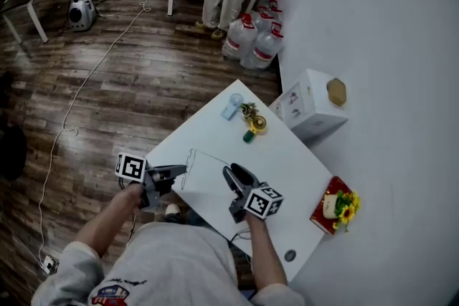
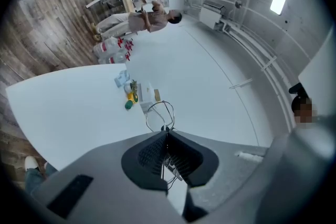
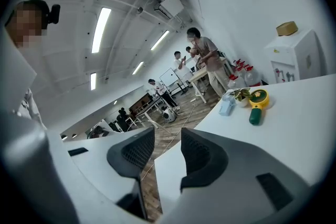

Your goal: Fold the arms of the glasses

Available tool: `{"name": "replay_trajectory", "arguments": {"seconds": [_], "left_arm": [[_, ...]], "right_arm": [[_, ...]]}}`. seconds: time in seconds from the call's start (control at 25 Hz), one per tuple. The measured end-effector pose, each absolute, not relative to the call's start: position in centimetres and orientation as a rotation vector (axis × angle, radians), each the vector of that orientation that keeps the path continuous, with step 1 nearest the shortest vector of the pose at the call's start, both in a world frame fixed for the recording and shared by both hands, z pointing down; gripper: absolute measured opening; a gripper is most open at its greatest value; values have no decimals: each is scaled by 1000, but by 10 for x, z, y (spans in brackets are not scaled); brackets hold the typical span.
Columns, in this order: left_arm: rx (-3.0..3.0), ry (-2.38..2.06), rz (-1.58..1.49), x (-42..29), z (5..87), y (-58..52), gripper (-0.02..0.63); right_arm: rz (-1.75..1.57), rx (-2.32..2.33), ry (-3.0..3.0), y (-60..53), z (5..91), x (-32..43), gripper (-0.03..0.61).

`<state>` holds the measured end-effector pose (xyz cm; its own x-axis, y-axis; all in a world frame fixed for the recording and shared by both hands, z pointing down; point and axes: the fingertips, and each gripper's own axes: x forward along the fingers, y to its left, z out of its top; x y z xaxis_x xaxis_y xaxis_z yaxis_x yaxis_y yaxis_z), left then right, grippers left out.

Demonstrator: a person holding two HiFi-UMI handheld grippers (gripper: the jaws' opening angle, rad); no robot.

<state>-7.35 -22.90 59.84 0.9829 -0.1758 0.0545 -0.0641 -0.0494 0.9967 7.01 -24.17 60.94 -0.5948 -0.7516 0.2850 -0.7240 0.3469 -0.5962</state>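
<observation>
Left tongs were clamped on one end of the glasses. The frame ran rightward toward the right tongs, which were spread, empty and close beside it.

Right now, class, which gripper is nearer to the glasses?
Left. The left gripper is shut on the wire frame of the glasses, touching it. The right gripper hangs open beside the frame's other end, with nothing between its jaws.

Left tool, right tool: dark grey bodies, black ribbed pads, white marker cubes with black squares. Person: light grey T-shirt, short sleeves, red-blue print.
</observation>
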Motion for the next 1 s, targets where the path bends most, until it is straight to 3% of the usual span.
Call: {"name": "replay_trajectory", "arguments": {"seconds": [0.28,1.0], "left_arm": [[1626,-189,-95,-74,596,-230,8],[1636,-339,-328,-59,579,-269,8]], "right_arm": [[-1054,-1364,2623,-235,609,62,40],[-975,-1198,2835,-217,613,-3,28]]}}
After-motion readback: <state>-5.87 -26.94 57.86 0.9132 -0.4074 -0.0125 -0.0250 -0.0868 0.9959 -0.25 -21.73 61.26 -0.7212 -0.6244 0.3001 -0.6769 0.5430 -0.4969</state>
